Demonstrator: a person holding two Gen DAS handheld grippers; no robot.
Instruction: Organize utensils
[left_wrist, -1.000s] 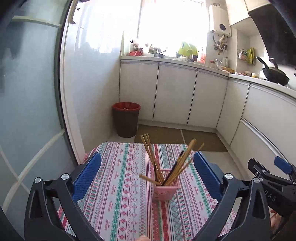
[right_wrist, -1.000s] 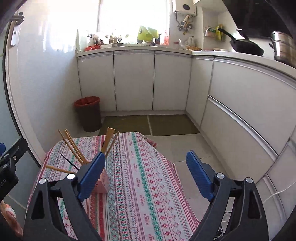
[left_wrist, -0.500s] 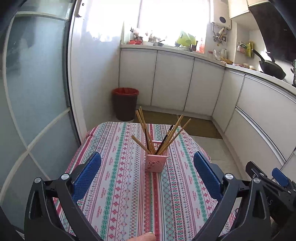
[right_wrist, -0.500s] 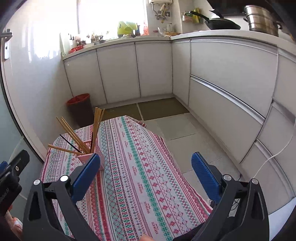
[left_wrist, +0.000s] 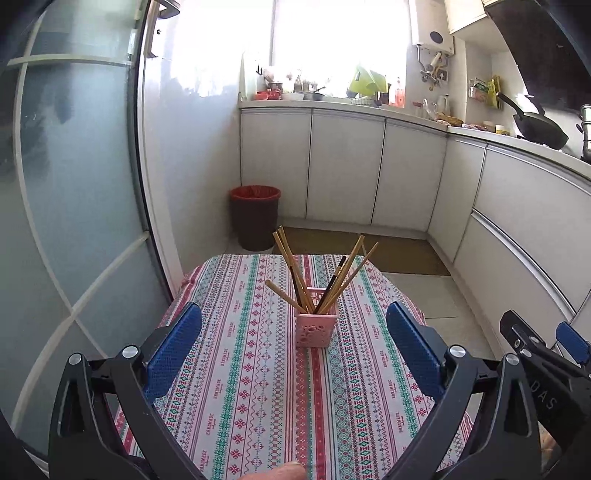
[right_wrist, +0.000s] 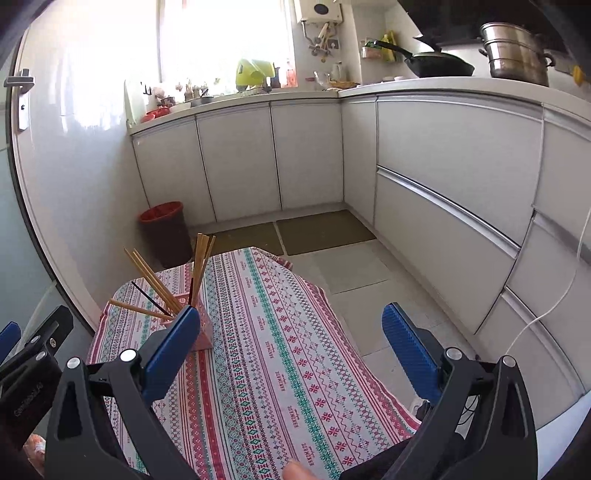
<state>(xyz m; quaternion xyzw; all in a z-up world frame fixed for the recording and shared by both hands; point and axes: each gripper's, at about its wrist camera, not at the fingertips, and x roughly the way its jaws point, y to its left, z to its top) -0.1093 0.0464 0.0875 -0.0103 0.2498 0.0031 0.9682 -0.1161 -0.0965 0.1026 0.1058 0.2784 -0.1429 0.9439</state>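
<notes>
Item: pink holder (left_wrist: 316, 328) of chopsticks (left_wrist: 320, 275), sitting upright mid-table on the patterned tablecloth (left_wrist: 258, 387).

Tools: left gripper (left_wrist: 293, 343) and right gripper (right_wrist: 291, 343), both standing released, jaws spread wide, nothing between the pads.

Handling note: the work is appearing finished; keeping both tools back avoids tipping the splayed sticks.

Position: holder lying far and centred before the left gripper; far-left of the right gripper, partly behind its left finger.

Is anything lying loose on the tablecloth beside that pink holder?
No, the chopsticks all stand inside the pink holder; the striped tablecloth around it carries nothing else.
</notes>
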